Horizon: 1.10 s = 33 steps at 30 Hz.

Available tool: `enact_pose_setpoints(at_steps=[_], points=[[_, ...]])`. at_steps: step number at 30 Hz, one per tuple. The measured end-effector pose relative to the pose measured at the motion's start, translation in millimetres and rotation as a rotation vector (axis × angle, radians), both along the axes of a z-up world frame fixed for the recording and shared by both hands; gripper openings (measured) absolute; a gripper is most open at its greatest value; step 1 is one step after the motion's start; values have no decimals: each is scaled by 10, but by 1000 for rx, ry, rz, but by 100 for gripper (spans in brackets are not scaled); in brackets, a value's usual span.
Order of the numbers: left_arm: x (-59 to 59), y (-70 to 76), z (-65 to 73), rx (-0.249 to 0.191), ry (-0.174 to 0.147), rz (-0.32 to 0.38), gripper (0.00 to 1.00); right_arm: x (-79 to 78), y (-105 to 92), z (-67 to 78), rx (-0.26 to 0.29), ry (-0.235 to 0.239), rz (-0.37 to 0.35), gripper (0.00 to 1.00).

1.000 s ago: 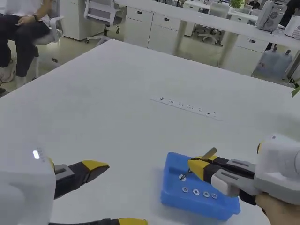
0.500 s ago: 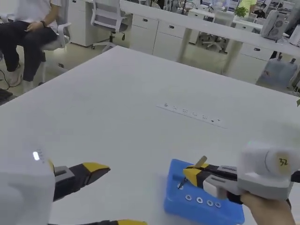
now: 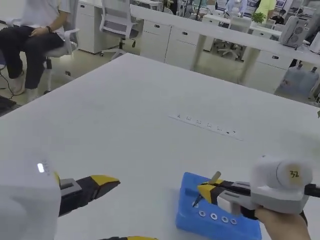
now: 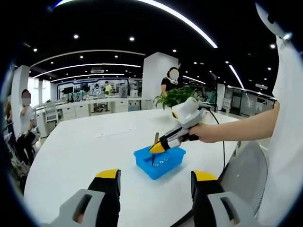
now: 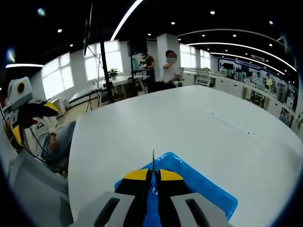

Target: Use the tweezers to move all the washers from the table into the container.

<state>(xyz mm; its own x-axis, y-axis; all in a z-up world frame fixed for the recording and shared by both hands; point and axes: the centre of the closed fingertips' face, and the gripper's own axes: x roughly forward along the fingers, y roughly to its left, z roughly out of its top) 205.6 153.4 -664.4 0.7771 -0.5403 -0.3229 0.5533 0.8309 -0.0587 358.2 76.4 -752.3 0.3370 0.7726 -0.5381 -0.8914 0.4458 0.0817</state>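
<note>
Has rolled the right gripper [image 3: 204,189] over since a second ago, turning its round numbered cap toward the headset. Clamps the thin metal tweezers [image 3: 215,177] between closed jaws, tip down in the shallow blue plastic container [image 3: 182,214] at near right; cannot tell how far the tips part, nor whether anything is pinched. Shows four small silver washers [image 3: 213,217] in a row on the container floor. Holds the left gripper [image 4: 156,177] spread and empty, near left. Likely light, stiff, slippery: best nipped gently across one rim.

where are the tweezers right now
Head view: the tweezers are clamped in the right tongs, tips down over the blue container, lower right.
</note>
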Motion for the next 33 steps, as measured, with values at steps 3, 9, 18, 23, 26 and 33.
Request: enact_pose_setpoints(at_steps=[3, 9, 18, 23, 26, 33], points=[[-6, -11, 4, 0, -1, -7, 56, 17, 10, -55, -10, 6, 2, 2], [-10, -8, 3, 4, -1, -8, 55, 37, 28, -175, -30, 22, 12, 2], [23, -100, 115, -66, -23, -34, 46, 21, -19, -158, -4, 20, -4, 3], [66, -270, 268, -122, -42, -123, 27, -137, -67, 66, 60, -27, -10, 3], [88, -413, 314, -90, -53, -216, 10, -269, -116, 244, 94, -59, 5, 3], [189, -863, 374, 2, -75, -416, 0, -649, -247, 620, 161, -111, 60, 3]])
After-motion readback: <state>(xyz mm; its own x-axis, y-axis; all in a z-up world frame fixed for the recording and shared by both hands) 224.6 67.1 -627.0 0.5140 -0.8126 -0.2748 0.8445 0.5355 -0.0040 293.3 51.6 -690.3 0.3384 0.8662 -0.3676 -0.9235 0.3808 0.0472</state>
